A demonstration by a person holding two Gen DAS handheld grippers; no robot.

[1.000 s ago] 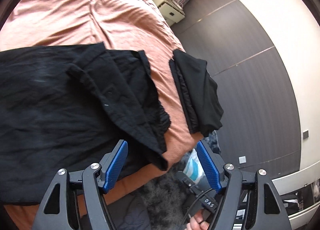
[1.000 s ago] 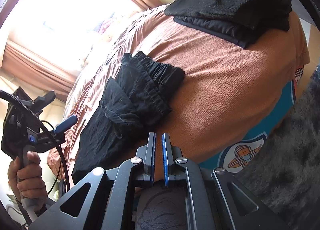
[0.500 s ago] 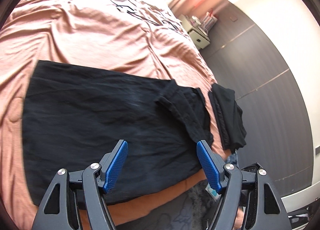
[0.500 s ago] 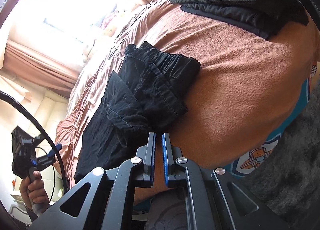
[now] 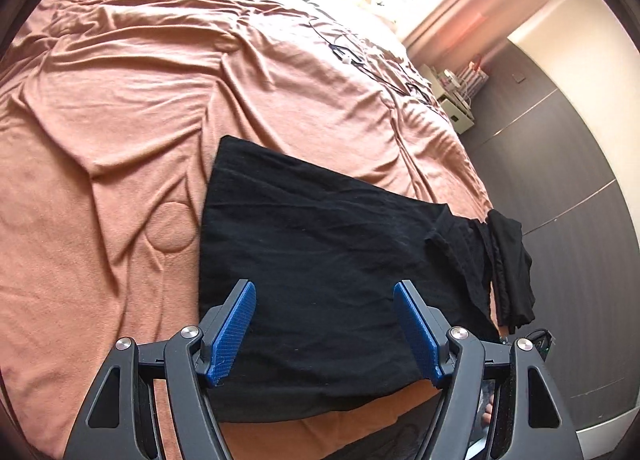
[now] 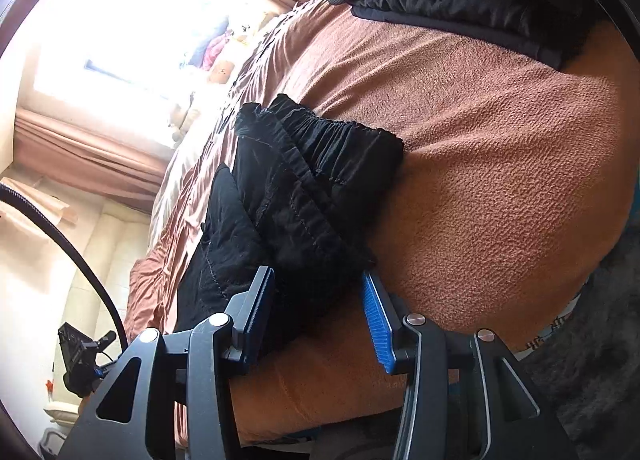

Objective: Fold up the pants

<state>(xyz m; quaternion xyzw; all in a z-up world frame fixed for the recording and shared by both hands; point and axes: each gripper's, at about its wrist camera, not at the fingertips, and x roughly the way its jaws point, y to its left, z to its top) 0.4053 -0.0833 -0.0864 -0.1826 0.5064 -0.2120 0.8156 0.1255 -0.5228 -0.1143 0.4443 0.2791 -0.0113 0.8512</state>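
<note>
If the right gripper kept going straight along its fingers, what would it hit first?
Most likely the waistband end of the black pants: the open right gripper already straddles its near corner, with the bedspread directly underneath. Depth is unclear.

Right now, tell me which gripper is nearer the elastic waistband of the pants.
Right. The right gripper is open with its fingers either side of the pants' bunched waistband end. The left gripper hangs open over the leg end, far from the waistband.
</note>
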